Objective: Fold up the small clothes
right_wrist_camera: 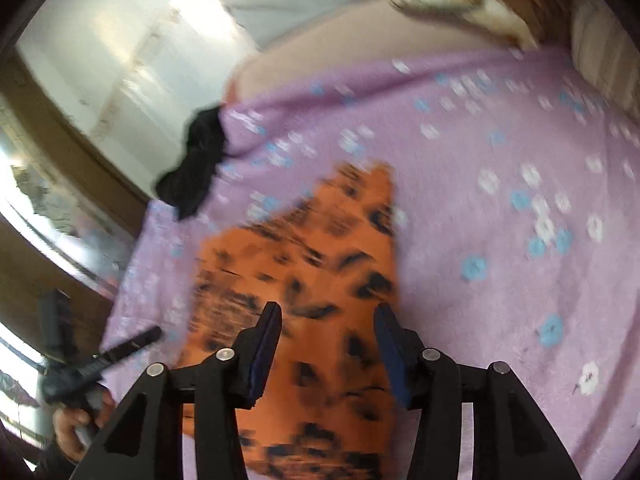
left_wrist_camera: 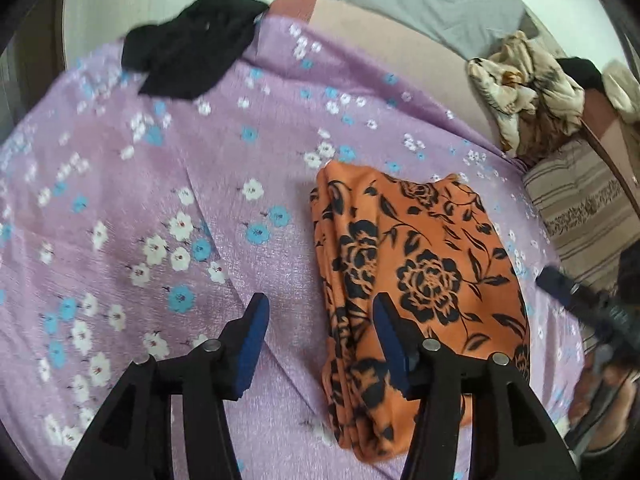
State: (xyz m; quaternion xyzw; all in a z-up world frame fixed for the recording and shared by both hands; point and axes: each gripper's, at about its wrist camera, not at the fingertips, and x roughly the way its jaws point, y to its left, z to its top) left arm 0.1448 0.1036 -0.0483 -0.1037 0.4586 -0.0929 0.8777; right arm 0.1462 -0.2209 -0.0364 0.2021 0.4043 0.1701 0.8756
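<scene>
1. We hold our left gripper (left_wrist_camera: 320, 312) above a bed, its jaws standing apart with nothing between them; under the gap lies only the lilac bedsheet (left_wrist_camera: 240, 140), printed with white and blue flowers.
2. The folded orange garment (left_wrist_camera: 420, 264), patterned with black roses and leaves, lies flat on the bedsheet, its stacked edges just under the left gripper's right-hand finger in the left wrist view.
3. Our right gripper (right_wrist_camera: 328, 312) hangs over the same orange garment (right_wrist_camera: 312, 264), jaws likewise apart and holding nothing; the cloth shows through the gap, though that view is blurred and we cannot tell whether the fingers touch it.
4. A crumpled black garment (left_wrist_camera: 192, 60) rests at the far edge of the bedsheet, well apart from the orange one.
5. A cream patterned cloth (left_wrist_camera: 528, 84) sits bunched at the far right in the left wrist view, beside a striped cushion (left_wrist_camera: 580, 208).
6. A grey pillow (left_wrist_camera: 432, 4) lies beyond the bedsheet on the bare pinkish mattress (left_wrist_camera: 380, 36).
7. Each camera catches the other gripper at its frame edge, gripped by a hand (right_wrist_camera: 76, 428).
</scene>
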